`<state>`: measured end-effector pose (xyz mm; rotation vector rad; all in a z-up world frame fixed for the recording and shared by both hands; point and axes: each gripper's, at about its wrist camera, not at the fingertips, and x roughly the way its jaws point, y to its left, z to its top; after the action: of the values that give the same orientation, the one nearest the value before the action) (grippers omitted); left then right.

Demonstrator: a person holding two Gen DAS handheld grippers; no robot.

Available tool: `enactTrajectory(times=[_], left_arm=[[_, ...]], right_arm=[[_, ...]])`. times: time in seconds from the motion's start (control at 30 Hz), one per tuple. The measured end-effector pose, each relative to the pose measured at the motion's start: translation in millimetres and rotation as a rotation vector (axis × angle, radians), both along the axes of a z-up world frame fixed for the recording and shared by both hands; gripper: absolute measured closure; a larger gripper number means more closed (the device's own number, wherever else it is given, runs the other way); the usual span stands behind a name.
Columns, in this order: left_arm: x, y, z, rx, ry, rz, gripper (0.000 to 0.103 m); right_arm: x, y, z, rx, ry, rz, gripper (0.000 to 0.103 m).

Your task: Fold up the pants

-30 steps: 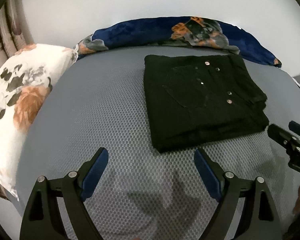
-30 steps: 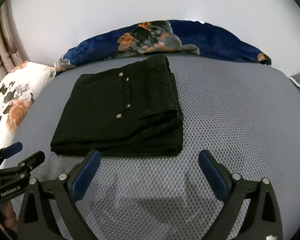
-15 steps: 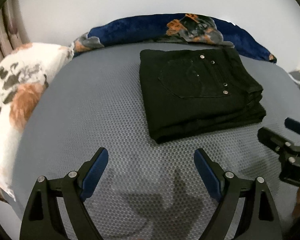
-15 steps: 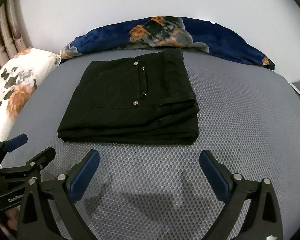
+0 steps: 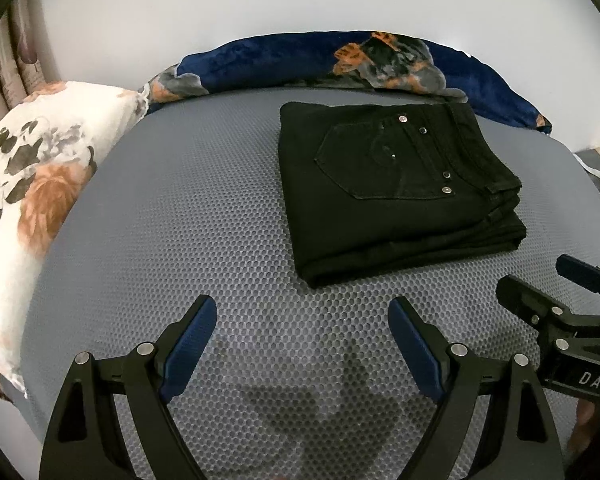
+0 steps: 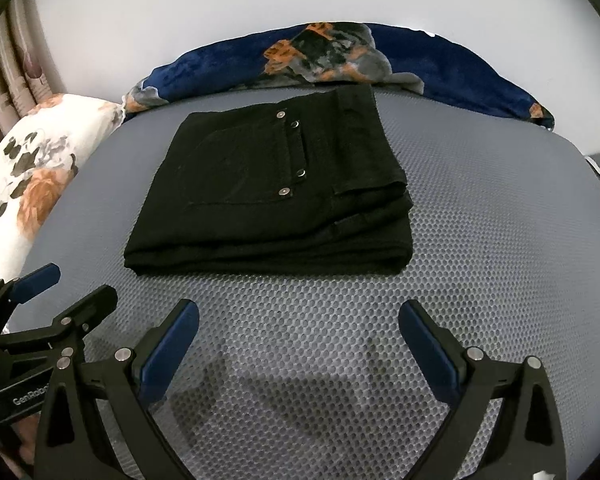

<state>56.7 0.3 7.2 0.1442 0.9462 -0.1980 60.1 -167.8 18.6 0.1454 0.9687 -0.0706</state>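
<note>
The folded black pants (image 6: 268,192) are laid with the waistband rightward. A curled pocket stitch is shown only by the left view. Both hand-held grippers (image 5: 302,316) (image 6: 299,320) are released.

The pants (image 6: 272,196) were black; the mat (image 6: 480,240) grey honeycomb; the pillow (image 5: 40,184), at nine o'clock, white with orange flowers.

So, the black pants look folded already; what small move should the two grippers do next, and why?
Probably just draw both back, away from the pants. They lie as a neat stacked rectangle on the grey mat, pocket up. The left gripper and the right gripper are both open, empty and short of the cloth, so nothing seems left to fold.
</note>
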Motion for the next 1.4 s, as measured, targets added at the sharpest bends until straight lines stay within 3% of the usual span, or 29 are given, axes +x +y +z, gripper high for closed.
enactTrajectory(times=[1.4], left_arm=[[-2, -7, -3, 0.059, -0.019, -0.019, 0.016]], right_arm=[[-1, 1, -21, 0.059, 0.073, 0.009, 0.003]])
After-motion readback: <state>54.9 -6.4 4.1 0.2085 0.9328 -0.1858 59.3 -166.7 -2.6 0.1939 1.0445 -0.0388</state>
